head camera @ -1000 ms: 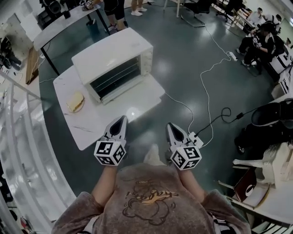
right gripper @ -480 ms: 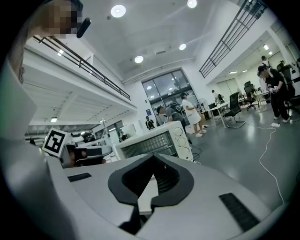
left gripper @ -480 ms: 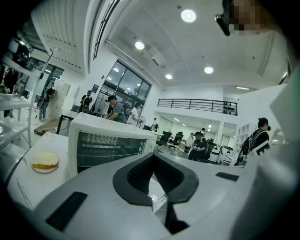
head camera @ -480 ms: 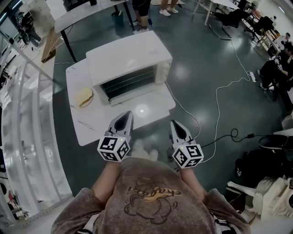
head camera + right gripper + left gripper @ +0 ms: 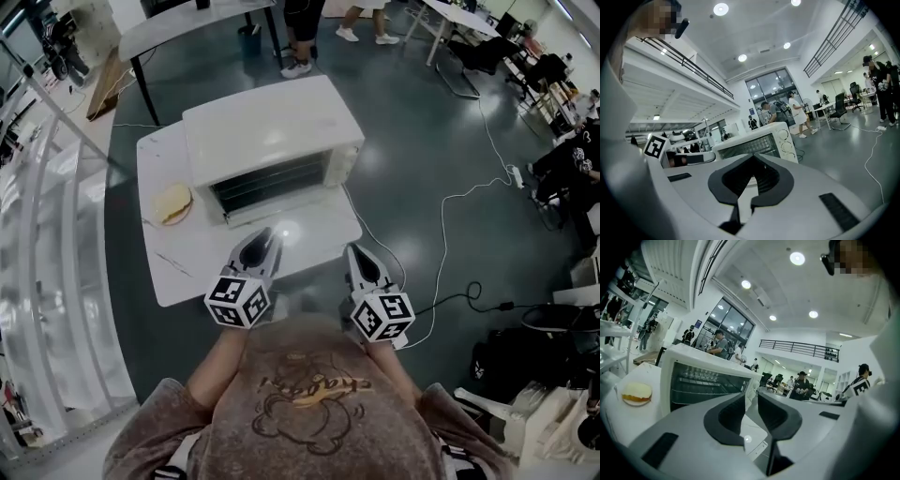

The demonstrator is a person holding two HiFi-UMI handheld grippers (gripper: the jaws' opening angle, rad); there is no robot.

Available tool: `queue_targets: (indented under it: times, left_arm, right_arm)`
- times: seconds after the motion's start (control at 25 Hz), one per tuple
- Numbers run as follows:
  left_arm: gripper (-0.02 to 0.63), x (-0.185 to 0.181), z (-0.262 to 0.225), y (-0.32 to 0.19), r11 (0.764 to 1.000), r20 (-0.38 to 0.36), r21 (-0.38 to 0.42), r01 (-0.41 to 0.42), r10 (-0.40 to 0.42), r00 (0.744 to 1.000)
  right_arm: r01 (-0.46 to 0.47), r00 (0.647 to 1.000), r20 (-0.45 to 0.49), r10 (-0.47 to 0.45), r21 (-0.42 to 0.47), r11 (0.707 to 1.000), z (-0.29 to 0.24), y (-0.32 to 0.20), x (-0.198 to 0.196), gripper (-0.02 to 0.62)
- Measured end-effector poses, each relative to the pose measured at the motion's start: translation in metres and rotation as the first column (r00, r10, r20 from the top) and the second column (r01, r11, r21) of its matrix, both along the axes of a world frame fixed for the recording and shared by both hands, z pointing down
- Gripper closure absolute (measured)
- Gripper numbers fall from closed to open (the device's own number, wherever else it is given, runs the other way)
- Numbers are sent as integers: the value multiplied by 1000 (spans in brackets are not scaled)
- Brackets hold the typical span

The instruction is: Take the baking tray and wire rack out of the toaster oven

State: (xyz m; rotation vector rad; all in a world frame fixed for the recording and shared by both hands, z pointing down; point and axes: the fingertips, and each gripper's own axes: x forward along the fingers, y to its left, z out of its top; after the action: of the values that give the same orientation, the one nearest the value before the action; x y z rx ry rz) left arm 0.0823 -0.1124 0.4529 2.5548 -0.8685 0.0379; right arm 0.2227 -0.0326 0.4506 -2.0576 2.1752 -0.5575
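The counter [image 5: 187, 267] and the toaster oven [image 5: 272, 131] have drawn nearer and now sit just ahead of both grippers. The oven's glass door looks closed. The wire rack [image 5: 701, 380] shows dimly inside, but no tray can be made out. The left gripper [image 5: 265, 234] has jaws that have just been opening, with nothing between them. The right gripper [image 5: 354, 251] has its jaws together. Opening the door likely comes first.

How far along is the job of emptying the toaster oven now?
Done: nothing; the metal wire rack sits inside the white box-shaped toaster oven, whose glass door looks closed. In hand: the left claw, empty, has just been opening; the right claw is shut, empty. Left: open the door, pull out rack and unseen tray.
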Motion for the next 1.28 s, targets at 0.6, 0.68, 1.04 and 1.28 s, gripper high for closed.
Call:
queue_targets:
  times: [0.6, 0.68, 1.04, 1.28]
  left_arm:
    - [448, 6, 60, -56, 972, -122, -222, 71, -100, 988]
    - [448, 8, 69, -68, 963, -137, -253, 91, -129, 982]
    - [454, 16, 129, -120, 881, -215, -430, 196, -310, 926]
    - [459, 24, 158, -151, 796, -252, -552, 247, -442, 861]
  right_arm:
    - [2, 1000, -7, -3, -25, 1000, 10, -18, 0, 597]
    - [1, 1000, -9, -1, -31, 1000, 10, -19, 1, 597]
    - [-20, 1000, -14, 19, -65, 998, 14, -24, 9, 597]
    - [-44, 999, -24, 42, -77, 996, 14, -29, 21, 597]
